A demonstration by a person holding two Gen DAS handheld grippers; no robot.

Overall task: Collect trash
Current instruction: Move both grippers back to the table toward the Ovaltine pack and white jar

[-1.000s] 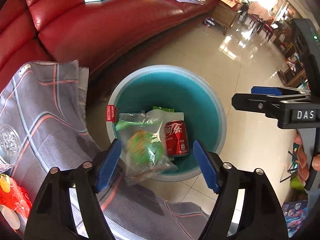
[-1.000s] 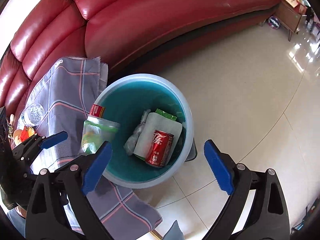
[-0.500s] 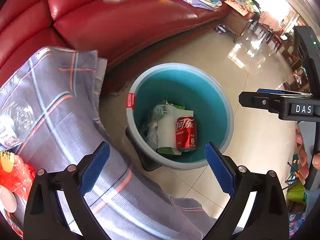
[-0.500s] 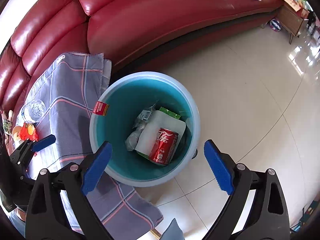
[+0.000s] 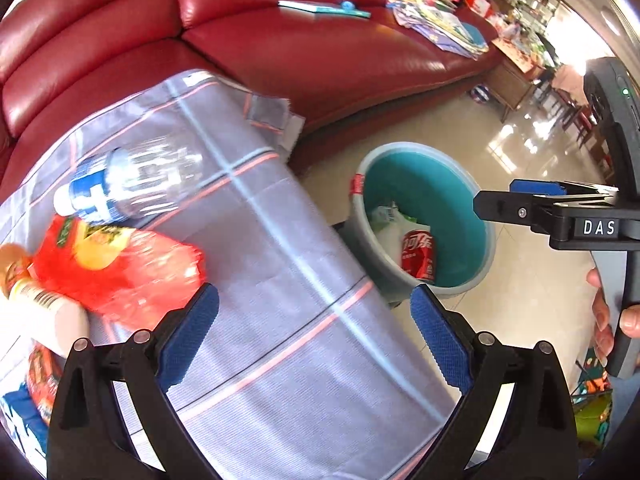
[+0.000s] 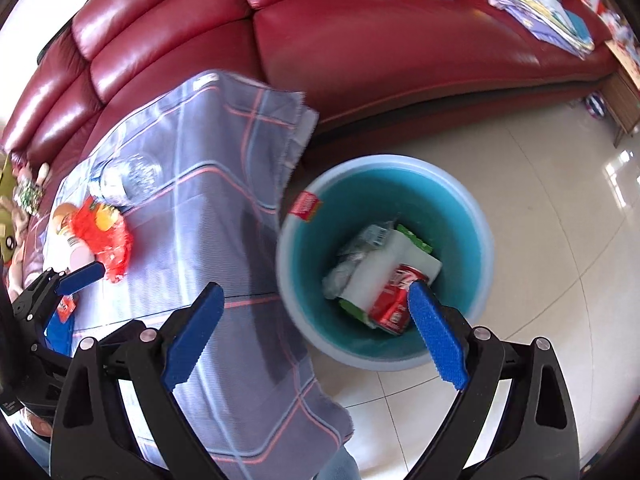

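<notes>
Left gripper point(image 5: 312, 336) jaws wide, empty, over plaid cloth point(image 5: 280, 280). Next trash: red snack bag point(image 5: 120, 268), clear bottle point(image 5: 124, 188) at left; pinch bag mid-body. Right gripper point(image 6: 312, 340) spread, empty. Bin point(image 6: 460, 216) right, cola can point(image 6: 394, 300) inside.

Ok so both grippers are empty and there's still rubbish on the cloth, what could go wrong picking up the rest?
1. The clear plastic bottle lies on its side, so it may roll when nudged.
2. The red wrapper lies against a second bottle; the open left gripper could catch both.
3. The bin stands beside the cloth's hanging edge; a pad may snag it.
</notes>
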